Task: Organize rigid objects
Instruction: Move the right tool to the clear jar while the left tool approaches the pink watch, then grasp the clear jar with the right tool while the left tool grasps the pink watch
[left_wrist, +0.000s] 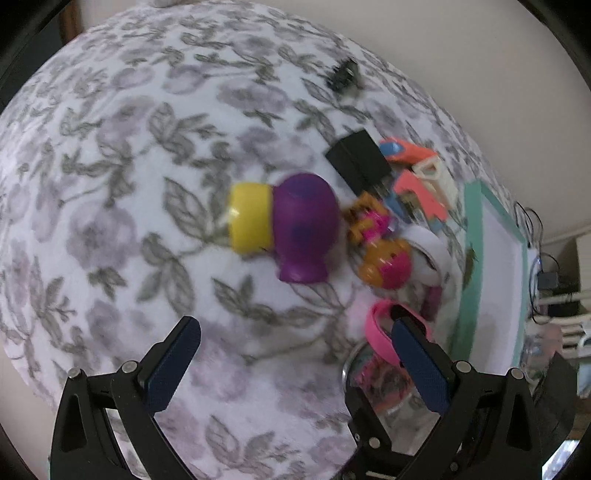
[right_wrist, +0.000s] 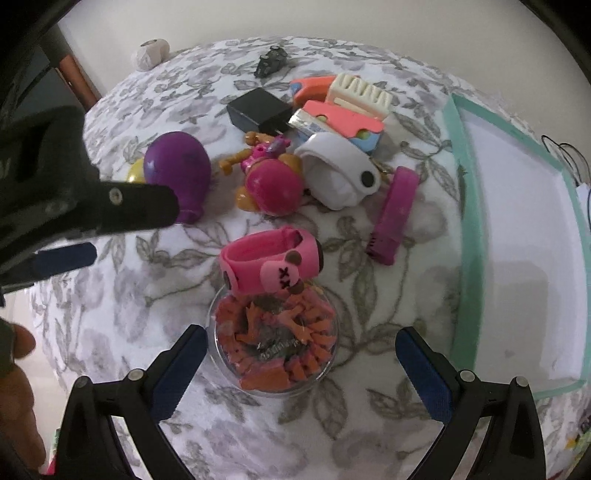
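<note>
Floral cloth (left_wrist: 110, 184) free on left; toy clutter (right_wrist: 280, 177) blocks tray (right_wrist: 461, 206) side.

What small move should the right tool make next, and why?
Probably ease the right tool forward and down around the clear round container of orange pieces. Its jaws are open and empty, the container lies between them, and the teal-edged tray beside it has room. Mind the pink band leaning on the container's far rim.

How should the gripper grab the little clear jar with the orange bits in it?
Probably from straight above, closing the right gripper on the round side wall of the clear jar. It stands upright between the open fingers, but the pink band crowds its far rim.
</note>
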